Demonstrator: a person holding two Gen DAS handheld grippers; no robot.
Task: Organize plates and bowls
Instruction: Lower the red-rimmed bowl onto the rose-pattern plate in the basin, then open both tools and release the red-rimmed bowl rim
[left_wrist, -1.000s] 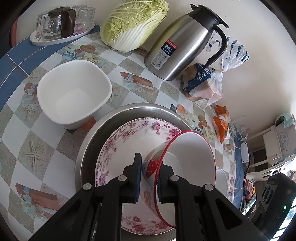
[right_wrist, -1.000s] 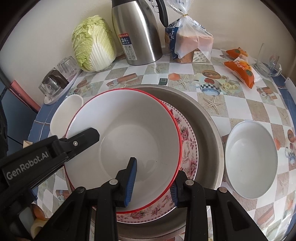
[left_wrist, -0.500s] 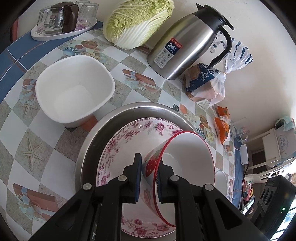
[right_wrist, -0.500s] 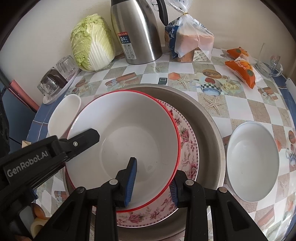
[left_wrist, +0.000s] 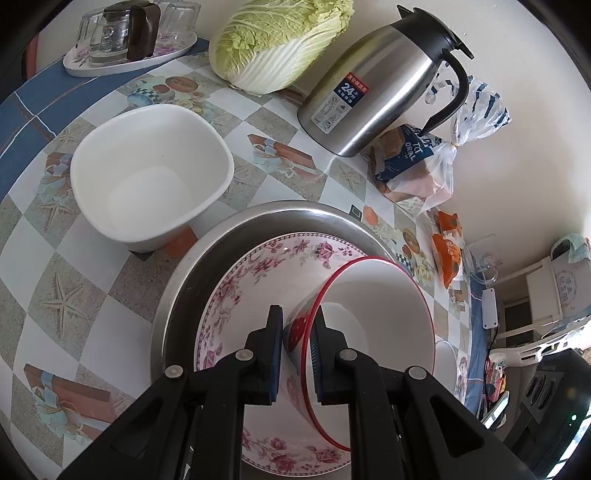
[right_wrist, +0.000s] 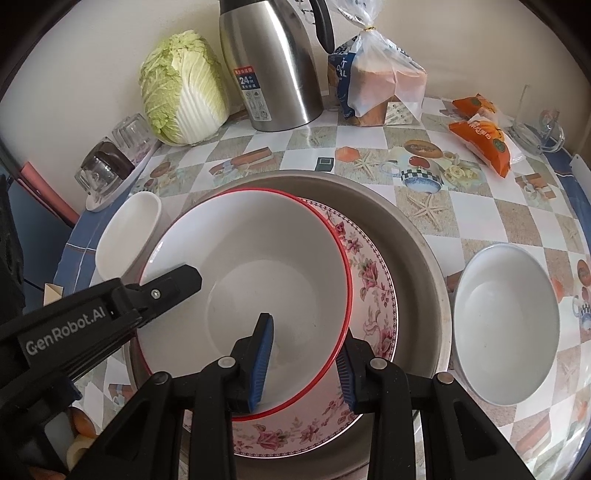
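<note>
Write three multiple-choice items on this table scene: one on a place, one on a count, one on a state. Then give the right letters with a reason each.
1. Where does the floral plate lie?
A. In the metal basin
B. On the cabbage
C. Under the kettle

2. How many plain white bowls stand on the table outside the basin?
A. None
B. Two
C. Four

3. What is the left claw doing?
A. Hanging open over the table
B. Clamping the wall of the red-rimmed bowl
C. Holding the kettle's handle

Answers:
1 A: the basin's rim rings the plate all round.
2 B: the squarish bowl is on one side of the basin, the round bowl on the other.
3 B: the bowl's red rim and strawberry-print wall sit pinched between the two fingers, one inside, one outside.
</note>
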